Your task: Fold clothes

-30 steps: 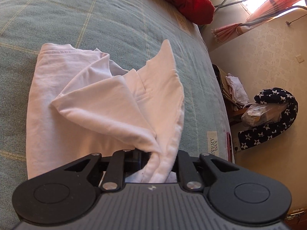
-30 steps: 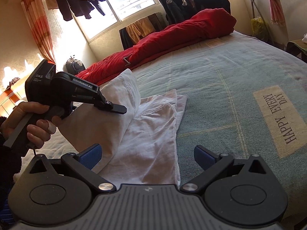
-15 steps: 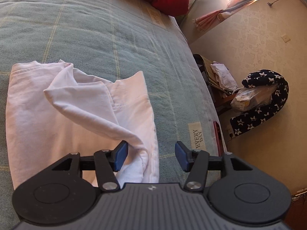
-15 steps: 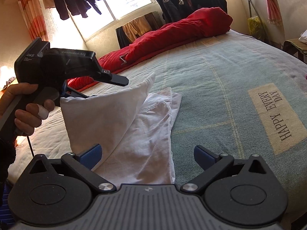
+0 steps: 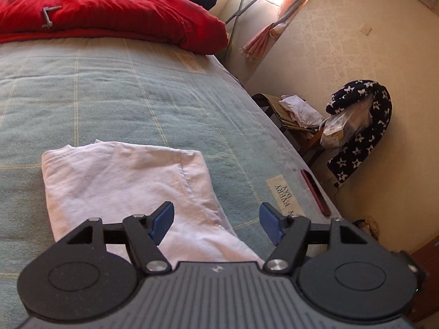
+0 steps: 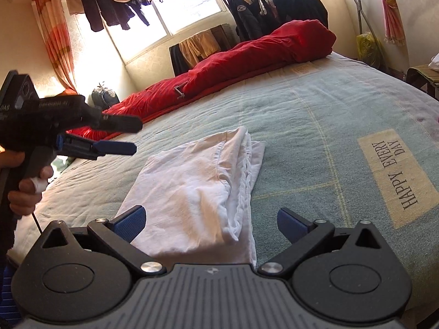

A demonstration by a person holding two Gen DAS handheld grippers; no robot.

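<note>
A white garment (image 5: 123,181) (image 6: 203,192) lies folded flat on the green checked bedspread (image 5: 109,96) (image 6: 315,126). My left gripper (image 5: 216,220) hovers above its near end, jaws opening, with nothing between the blue pads. In the right wrist view the left gripper (image 6: 134,135) is held by a hand at the left, up off the cloth. My right gripper (image 6: 211,223) stands open low over the garment's near edge, holding nothing.
A red quilt (image 5: 109,13) (image 6: 247,60) lies along the far side of the bed. The bed's right edge drops to a chair with a star-patterned cloth (image 5: 362,128) and clutter by the wall. Clothes hang at the window (image 6: 142,2).
The left gripper let go of the white fold, which dropped flat onto the garment. It then rose and rolled away from the cloth with jaws widening. The right gripper stayed still.
</note>
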